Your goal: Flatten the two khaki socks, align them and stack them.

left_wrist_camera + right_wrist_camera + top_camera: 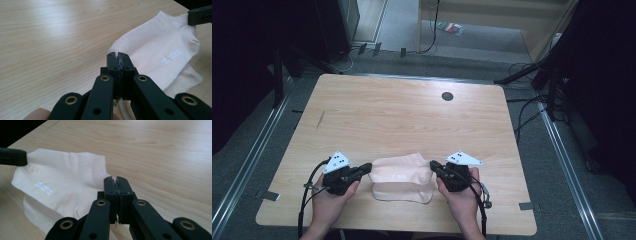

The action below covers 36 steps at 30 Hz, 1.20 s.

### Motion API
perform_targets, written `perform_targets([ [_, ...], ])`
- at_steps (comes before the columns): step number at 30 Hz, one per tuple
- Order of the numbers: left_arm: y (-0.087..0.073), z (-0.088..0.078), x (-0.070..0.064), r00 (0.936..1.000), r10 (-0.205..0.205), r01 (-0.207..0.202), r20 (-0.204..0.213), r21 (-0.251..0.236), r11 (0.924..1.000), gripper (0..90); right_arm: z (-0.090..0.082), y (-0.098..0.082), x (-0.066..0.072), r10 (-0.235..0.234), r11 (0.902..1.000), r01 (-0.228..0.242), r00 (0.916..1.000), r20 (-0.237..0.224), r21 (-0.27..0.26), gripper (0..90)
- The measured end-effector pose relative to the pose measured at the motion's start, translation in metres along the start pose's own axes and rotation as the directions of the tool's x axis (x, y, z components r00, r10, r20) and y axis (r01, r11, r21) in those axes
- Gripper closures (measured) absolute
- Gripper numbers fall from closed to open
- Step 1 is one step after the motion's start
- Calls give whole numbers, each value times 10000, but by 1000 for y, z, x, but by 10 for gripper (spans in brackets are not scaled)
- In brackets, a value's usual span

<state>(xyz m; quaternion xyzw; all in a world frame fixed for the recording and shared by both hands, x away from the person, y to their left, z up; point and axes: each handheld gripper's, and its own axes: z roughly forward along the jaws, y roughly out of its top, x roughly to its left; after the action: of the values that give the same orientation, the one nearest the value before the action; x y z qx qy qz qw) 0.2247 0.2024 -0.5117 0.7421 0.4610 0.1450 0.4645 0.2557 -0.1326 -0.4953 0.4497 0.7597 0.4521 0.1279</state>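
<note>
A cream ankle sock [402,177] lies spread near the front edge of the wooden table [402,115], held between my two grippers. My left gripper [368,167] is at the sock's left end, jaws together with a sliver of pale fabric pinched between them [117,54]. On the sock's right end, my right gripper [433,165] is closed at the ribbed cuff edge [115,179]. The sock [160,50] carries small white printed lettering, also seen on the sock [62,182] in the right gripper view. A hand holds each gripper from the near side.
A small dark round hole [447,96] sits in the tabletop at the back right. Bare wood stretches behind the sock. Grey carpet, floor rails, cables and dark stands surround the table.
</note>
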Motion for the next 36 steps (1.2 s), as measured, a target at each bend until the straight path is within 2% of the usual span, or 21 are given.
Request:
perform_targets([
  [8, -9, -2, -5, 9999, 15, -18, 147, 213, 9998, 900, -7, -17, 5, -28, 9995, 30, 10000, -58, 308, 888],
  [17, -21, -1, -9, 9993, 11, -39, 385, 728, 9973, 900, -11, -32, 7, 14, 9982, -11, 10000, -51, 607, 888],
  [22, -24, -4, -8, 9990, -70, 35, 432, 809, 9967, 900, -11, -35, 10, -55, 9979, 62, 9999, -100, 651, 888],
  [25, -27, 1, -8, 9993, 33, -72, 380, 1032, 9946, 900, -8, -38, 11, -55, 9970, 63, 9999, -112, 767, 888],
  [29, -28, 3, -8, 9992, 116, -158, 386, 1103, 9938, 900, -5, -41, 13, -212, 9964, 214, 9998, -35, 816, 887],
  [36, -29, 5, -11, 9986, 274, -328, 463, 1204, 9922, 900, -4, -43, 11, -222, 9964, 222, 9998, -10, 824, 886],
])
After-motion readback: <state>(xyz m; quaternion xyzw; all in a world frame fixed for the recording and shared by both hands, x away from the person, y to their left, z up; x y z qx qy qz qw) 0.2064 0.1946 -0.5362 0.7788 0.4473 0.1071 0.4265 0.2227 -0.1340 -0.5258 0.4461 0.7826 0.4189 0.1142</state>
